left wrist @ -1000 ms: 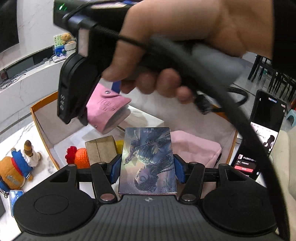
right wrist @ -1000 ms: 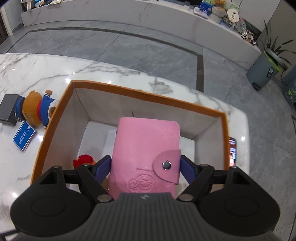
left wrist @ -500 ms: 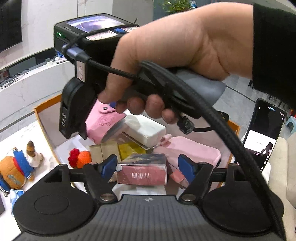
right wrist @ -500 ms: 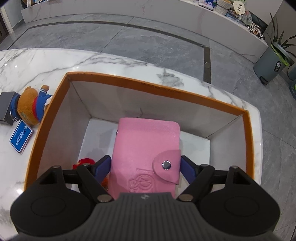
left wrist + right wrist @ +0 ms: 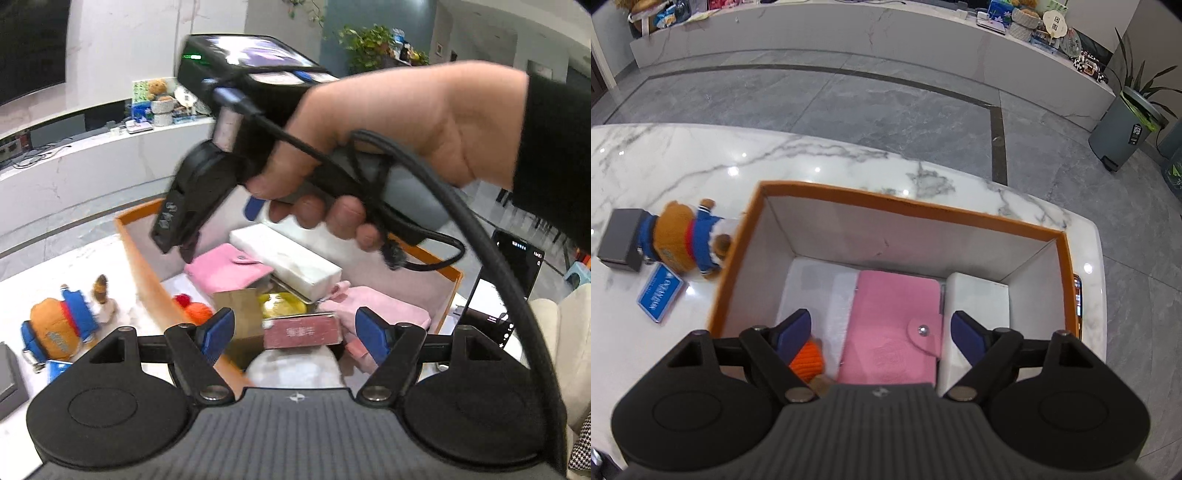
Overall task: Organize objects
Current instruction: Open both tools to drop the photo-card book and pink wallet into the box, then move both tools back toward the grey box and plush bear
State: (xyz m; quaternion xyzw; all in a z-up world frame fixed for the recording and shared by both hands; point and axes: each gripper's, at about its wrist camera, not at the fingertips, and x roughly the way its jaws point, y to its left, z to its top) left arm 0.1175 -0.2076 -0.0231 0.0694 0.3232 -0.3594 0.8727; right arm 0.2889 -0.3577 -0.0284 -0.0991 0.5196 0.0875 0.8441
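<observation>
Inside the orange box lie a pink wallet and white box; both fingers spread wide.

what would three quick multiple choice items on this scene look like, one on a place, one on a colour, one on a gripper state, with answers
1. Where is the pink wallet?
A. inside the orange-rimmed box
B. on the marble table beside the plush bear
C. clamped in the right gripper

2. What colour are the pads on the right gripper's fingers?
A. red
B. blue
C. white

3. How is the left gripper?
A. shut on the red-edged box
B. shut on the wallet
C. open, holding nothing

Answers:
1 A, the wallet lies on the box floor next to the white box.
2 B, both pads show dark blue.
3 C, its fingers stand apart with the red-edged box loose between them.
</observation>
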